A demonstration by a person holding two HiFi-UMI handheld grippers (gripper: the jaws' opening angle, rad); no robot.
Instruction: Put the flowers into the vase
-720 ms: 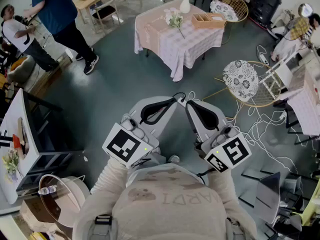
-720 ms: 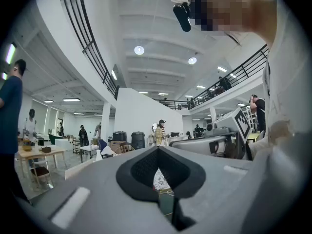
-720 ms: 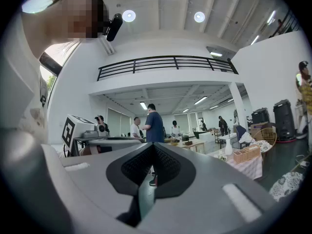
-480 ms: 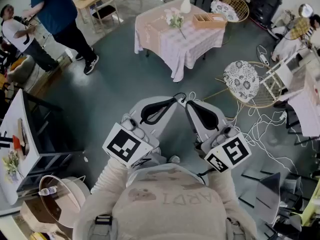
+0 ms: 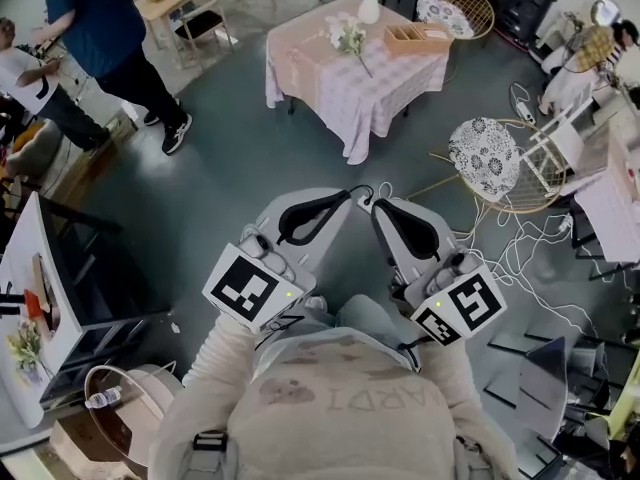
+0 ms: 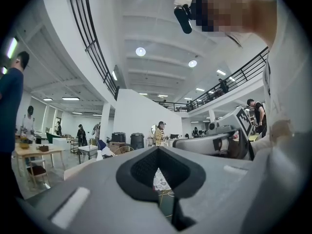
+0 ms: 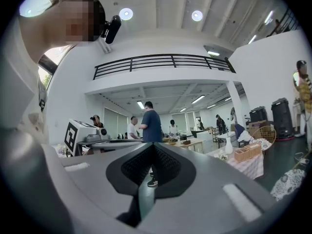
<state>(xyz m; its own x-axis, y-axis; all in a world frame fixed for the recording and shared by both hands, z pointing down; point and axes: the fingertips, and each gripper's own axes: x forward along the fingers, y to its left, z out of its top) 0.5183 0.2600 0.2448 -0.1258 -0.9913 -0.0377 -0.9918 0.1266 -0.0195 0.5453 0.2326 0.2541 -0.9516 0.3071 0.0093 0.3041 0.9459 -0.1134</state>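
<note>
The flowers lie on a table with a pink checked cloth, far ahead across the floor. A white vase stands at that table's far edge, beside a wooden box. The right gripper view shows the vase and the flowers small at the right. My left gripper and right gripper are held side by side, level, in front of my chest. Both are shut with nothing between the pads. The left gripper and right gripper point across the room.
A wire chair with a lace cushion stands to the right, with white cables trailing on the floor beside it. A second wire chair is behind the table. Two people stand at the upper left. A white side table is at my left.
The head view has shifted a little, so the table and the bystanders sit slightly higher and further left. A knee now shows between the grippers. Both grippers stay shut.
</note>
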